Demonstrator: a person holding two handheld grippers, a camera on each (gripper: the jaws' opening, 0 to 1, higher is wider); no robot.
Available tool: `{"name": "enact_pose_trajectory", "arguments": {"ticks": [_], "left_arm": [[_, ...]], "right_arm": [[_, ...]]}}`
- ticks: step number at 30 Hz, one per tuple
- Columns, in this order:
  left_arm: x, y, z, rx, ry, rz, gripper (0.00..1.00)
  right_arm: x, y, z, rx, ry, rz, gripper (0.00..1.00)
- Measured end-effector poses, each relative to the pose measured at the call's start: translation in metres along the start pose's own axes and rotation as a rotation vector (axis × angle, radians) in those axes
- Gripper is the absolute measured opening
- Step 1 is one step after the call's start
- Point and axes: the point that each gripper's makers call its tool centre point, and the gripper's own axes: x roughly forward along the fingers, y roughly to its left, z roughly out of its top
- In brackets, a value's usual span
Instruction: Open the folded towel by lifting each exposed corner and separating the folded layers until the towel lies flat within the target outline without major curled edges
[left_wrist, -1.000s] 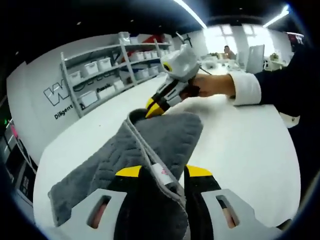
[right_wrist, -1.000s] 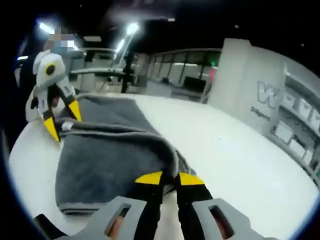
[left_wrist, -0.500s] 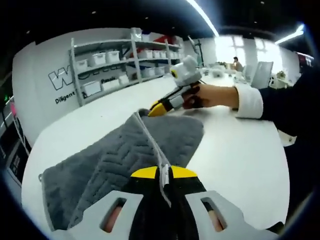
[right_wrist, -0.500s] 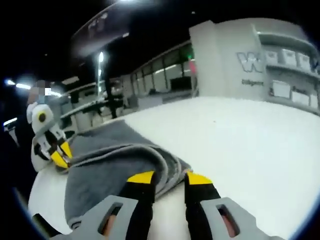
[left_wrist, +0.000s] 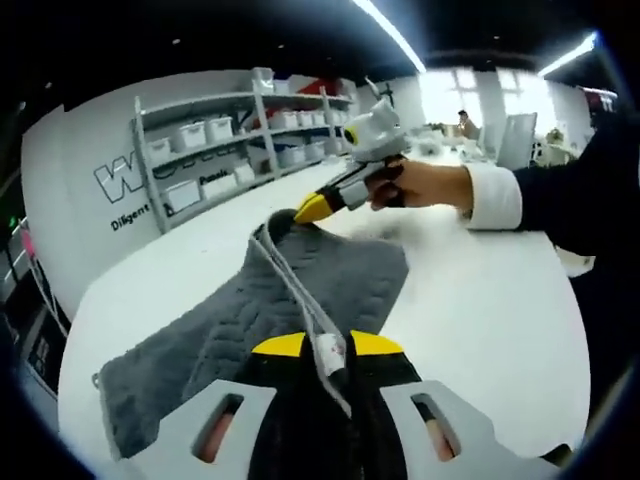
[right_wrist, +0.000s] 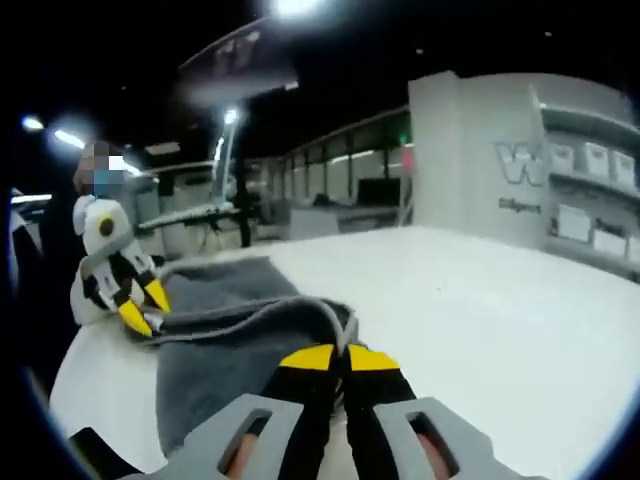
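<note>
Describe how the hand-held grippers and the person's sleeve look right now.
Each hand-held gripper has black jaws with yellow tips on a pale grey body with slotted openings: left, right. Seen from the left gripper view, the right one has a white rounded housing. The sleeve is dark over a white cuff.

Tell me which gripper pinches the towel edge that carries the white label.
The left gripper: its yellow-tipped jaws close on the towel hem right at the white label; the right gripper grips plain hem.

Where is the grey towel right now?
The grey towel lies on the white table, one edge pinched in the left gripper and the far corner in the right gripper; shelves stand behind.
</note>
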Motion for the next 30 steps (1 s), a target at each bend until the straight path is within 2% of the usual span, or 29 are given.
{"name": "enact_pose_trajectory", "arguments": {"ticks": [2, 7, 11, 13, 15, 19, 22, 26, 29, 30], "left_arm": [[0.000, -0.006, 0.008, 0.021, -0.044, -0.033, 0.23], [-0.001, -0.001, 0.012, 0.104, -0.055, 0.019, 0.32], [0.000, 0.001, 0.015, 0.132, -0.066, 0.038, 0.40], [0.000, -0.001, 0.017, 0.131, -0.071, 0.039, 0.41], [0.000, -0.002, 0.020, 0.130, -0.081, 0.042, 0.42], [-0.002, 0.003, 0.030, 0.130, -0.121, 0.085, 0.44], [-0.003, 0.014, 0.031, 0.146, -0.113, 0.143, 0.49], [-0.004, 0.019, 0.036, 0.120, -0.130, 0.161, 0.52], [-0.004, 0.024, 0.045, 0.089, -0.166, 0.185, 0.54], [-0.003, 0.025, 0.047, 0.081, -0.172, 0.189, 0.54]], "right_arm": [[-0.003, 0.006, 0.010, -0.033, -0.029, 0.007, 0.00], [-0.006, 0.009, 0.021, -0.122, -0.032, -0.011, 0.00], [-0.012, 0.020, 0.036, -0.204, -0.077, -0.017, 0.00], [-0.016, 0.026, 0.045, -0.245, -0.105, -0.015, 0.00], [-0.022, 0.041, 0.050, -0.287, -0.126, -0.009, 0.00], [-0.029, 0.054, 0.062, -0.334, -0.165, -0.016, 0.00], [-0.033, 0.063, 0.068, -0.356, -0.184, -0.011, 0.00], [-0.034, 0.065, 0.073, -0.378, -0.201, -0.010, 0.00], [-0.038, 0.070, 0.080, -0.386, -0.235, 0.001, 0.00], [-0.038, 0.066, 0.082, -0.388, -0.243, 0.001, 0.00]]}}
